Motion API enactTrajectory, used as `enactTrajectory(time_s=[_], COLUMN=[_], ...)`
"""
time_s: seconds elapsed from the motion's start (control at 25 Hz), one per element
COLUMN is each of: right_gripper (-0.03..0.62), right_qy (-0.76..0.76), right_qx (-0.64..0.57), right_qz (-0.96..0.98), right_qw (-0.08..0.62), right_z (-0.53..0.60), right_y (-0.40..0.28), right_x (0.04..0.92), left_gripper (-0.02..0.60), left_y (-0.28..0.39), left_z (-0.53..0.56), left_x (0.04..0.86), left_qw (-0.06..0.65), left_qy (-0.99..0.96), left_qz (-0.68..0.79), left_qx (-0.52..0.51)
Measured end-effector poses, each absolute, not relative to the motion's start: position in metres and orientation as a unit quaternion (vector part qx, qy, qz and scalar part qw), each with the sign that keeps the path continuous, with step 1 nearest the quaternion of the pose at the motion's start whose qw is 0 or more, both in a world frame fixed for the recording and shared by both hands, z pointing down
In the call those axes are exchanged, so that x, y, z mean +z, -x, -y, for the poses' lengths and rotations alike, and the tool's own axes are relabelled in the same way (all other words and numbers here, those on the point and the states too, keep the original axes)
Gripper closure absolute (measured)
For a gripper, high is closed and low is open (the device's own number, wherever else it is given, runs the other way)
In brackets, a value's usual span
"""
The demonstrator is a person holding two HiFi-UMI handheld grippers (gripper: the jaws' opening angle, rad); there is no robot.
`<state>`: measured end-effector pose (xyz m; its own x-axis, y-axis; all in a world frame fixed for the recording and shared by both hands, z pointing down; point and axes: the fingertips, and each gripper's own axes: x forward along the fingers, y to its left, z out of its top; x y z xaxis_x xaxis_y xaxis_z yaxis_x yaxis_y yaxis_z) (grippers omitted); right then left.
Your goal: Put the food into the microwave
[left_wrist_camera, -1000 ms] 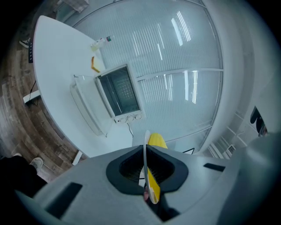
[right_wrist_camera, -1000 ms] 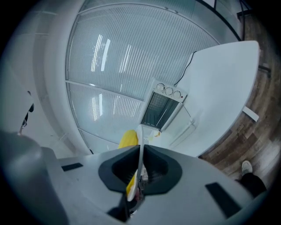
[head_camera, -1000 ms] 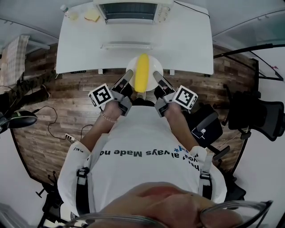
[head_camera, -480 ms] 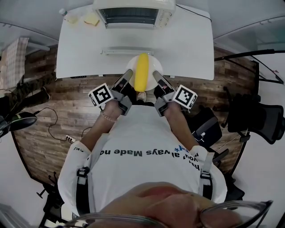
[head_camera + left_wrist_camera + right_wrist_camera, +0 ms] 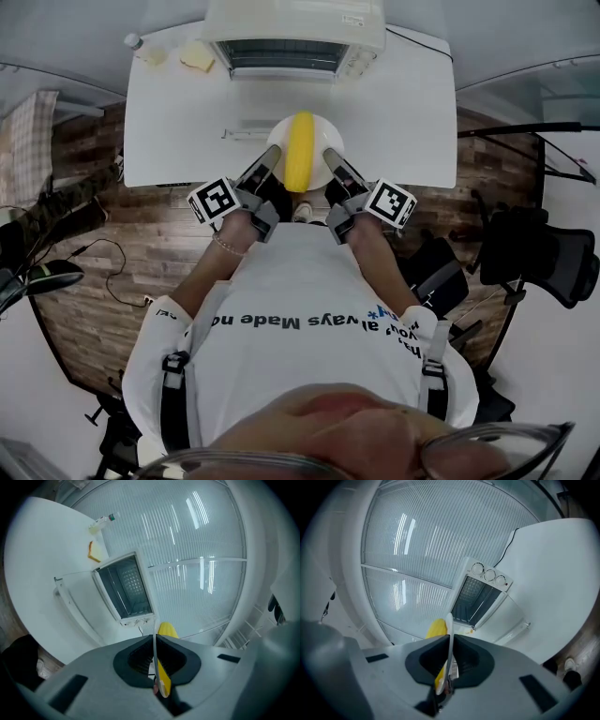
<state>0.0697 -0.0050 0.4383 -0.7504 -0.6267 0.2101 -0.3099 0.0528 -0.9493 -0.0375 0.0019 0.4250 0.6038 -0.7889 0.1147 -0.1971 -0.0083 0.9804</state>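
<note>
The left gripper (image 5: 265, 161) and right gripper (image 5: 330, 161) each pinch an opposite rim of the white plate (image 5: 322, 137), held above the table (image 5: 403, 103). The yellow food (image 5: 300, 150) on it points lengthwise at the open microwave (image 5: 292, 33) straight ahead, equally near both.

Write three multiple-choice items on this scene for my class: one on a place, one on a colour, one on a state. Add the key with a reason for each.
1. Where does the bread slice lie?
A. on the floor
B. on the table, left of the microwave
C. inside the microwave

2. What colour is the food on the plate?
A. red
B. green
C. yellow

3. How do the left hand-held gripper and the right hand-held gripper stand?
A. open above the table
B. shut on the plate's rim
C. shut on the microwave's door handle

Key:
1 B, the slice rests near the table's far-left corner.
2 C, the long piece on the white plate is yellow.
3 B, each gripper view shows its jaws closed on the thin white rim.
</note>
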Motion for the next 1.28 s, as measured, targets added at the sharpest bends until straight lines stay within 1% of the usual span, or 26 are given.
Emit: enactTrajectory(time_s=[0.28,0.44,0.6,0.72,0.96,1.08,1.28], right_gripper=[0.568,0.568,0.568,0.568,0.568,0.568,0.568], right_qy=[0.335,0.34,0.347,0.353,0.358,0.356,0.348], right_qx=[-0.604,-0.604,-0.603,-0.602,-0.604,-0.606,-0.613], right_qz=[-0.711,-0.709,-0.706,-0.703,-0.698,-0.698,-0.698], right_qw=[0.131,0.133,0.133,0.138,0.138,0.135,0.128], right_z=[0.052,0.074,0.092,0.102,0.12,0.13,0.139], right_y=[-0.032,-0.015,-0.001,0.003,0.002,-0.004,-0.012], right_x=[0.439,0.441,0.445,0.445,0.449,0.456,0.454], left_gripper=[0.566,0.565,0.565,0.565,0.565,0.566,0.565], left_y=[0.076,0.099,0.108,0.114,0.115,0.104,0.094], left_z=[0.045,0.066,0.087,0.098,0.117,0.128,0.135], left_x=[0.428,0.438,0.436,0.439,0.445,0.445,0.442], left_qw=[0.601,0.595,0.606,0.608,0.61,0.62,0.621], left_qy=[-0.668,-0.676,-0.672,-0.673,-0.676,-0.668,-0.661], left_qz=[0.369,0.382,0.36,0.359,0.361,0.345,0.352], left_qx=[-0.238,-0.206,-0.226,-0.218,-0.202,-0.226,-0.23])
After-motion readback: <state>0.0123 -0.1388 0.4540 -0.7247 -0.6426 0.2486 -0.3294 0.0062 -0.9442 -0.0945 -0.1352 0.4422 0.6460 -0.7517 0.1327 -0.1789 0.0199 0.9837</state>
